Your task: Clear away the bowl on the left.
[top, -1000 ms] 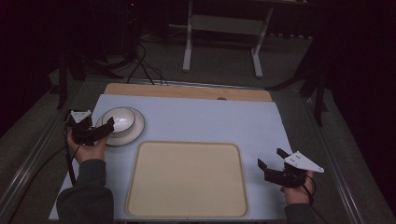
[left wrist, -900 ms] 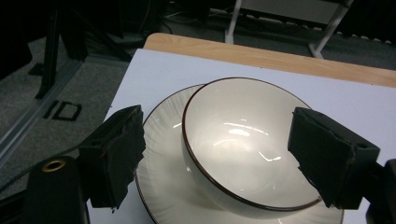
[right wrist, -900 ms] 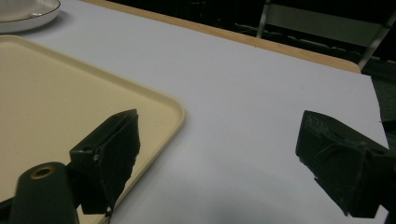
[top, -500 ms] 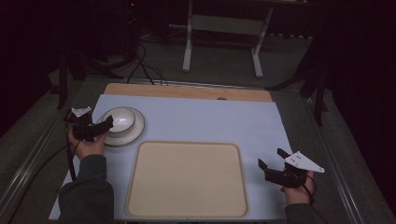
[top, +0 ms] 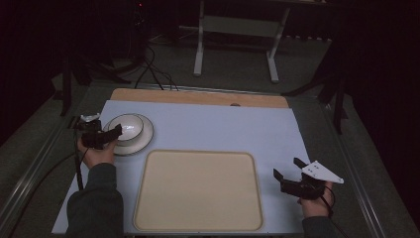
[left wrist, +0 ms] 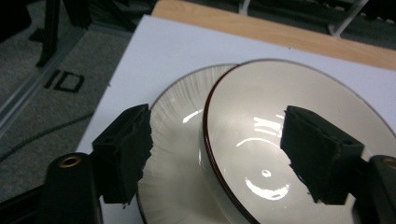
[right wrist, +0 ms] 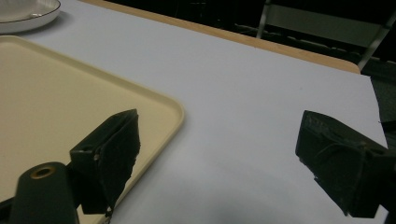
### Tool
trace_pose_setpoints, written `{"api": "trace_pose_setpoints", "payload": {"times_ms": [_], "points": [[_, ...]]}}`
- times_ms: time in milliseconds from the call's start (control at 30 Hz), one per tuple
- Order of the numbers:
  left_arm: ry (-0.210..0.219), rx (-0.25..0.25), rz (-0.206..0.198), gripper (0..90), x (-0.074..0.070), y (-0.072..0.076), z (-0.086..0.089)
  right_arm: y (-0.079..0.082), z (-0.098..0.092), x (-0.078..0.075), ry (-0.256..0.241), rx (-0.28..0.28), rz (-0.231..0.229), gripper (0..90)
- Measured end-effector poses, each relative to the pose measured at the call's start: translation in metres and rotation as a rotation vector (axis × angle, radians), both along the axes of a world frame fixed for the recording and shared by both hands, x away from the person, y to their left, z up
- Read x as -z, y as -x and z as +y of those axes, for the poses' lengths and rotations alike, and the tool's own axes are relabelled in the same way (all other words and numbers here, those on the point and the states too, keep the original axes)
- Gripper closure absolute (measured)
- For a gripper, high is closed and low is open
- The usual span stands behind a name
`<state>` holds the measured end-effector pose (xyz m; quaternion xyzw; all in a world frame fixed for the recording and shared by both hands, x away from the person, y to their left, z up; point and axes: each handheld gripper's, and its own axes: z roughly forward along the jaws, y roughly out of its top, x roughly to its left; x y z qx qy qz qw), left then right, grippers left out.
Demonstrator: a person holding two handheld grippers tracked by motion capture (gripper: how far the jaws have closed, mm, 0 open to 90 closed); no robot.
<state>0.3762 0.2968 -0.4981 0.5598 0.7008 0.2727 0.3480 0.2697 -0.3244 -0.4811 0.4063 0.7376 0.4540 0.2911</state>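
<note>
A white bowl (top: 127,126) with a dark rim sits on a white ribbed plate (top: 143,141) at the table's left. My left gripper (top: 112,134) is at the plate's near-left edge and open. In the left gripper view the bowl (left wrist: 261,140) rests off-centre on the plate (left wrist: 175,140), and the left gripper (left wrist: 219,156) straddles the bowl's near rim, one jaw over the plate and one over the bowl's inside. I cannot tell whether either jaw touches. My right gripper (top: 287,169) hovers open and empty just right of the cream tray (top: 198,191); the right gripper (right wrist: 224,161) hangs over bare mat.
The tray (right wrist: 56,102) is empty and lies at the table's front centre on a pale blue mat (top: 223,129). A wooden strip (top: 198,97) runs along the far edge. Cables and a metal stand (top: 235,29) are on the floor beyond. A metal rail (top: 34,163) borders the left side.
My left gripper has crept forward and right, closer onto the bowl and plate. The right gripper has stayed where it was.
</note>
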Motion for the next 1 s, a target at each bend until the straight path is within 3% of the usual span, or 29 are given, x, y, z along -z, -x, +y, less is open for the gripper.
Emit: {"api": "trace_pose_setpoints", "payload": {"times_ms": [267,433,1000], "points": [[0.046,0.048,0.071,50.6,0.012,-0.007,-0.002,0.0,0.0,0.0,-0.001,-0.001,0.0,13.5],[0.058,0.038,0.1,59.7,0.014,-0.008,-0.002,0.0,0.0,0.0,0.001,-0.002,0.004,13.5],[0.162,0.027,0.123,75.7,0.016,-0.009,0.006,0.0,-0.001,0.0,-0.003,-0.002,0.001,13.5]]}}
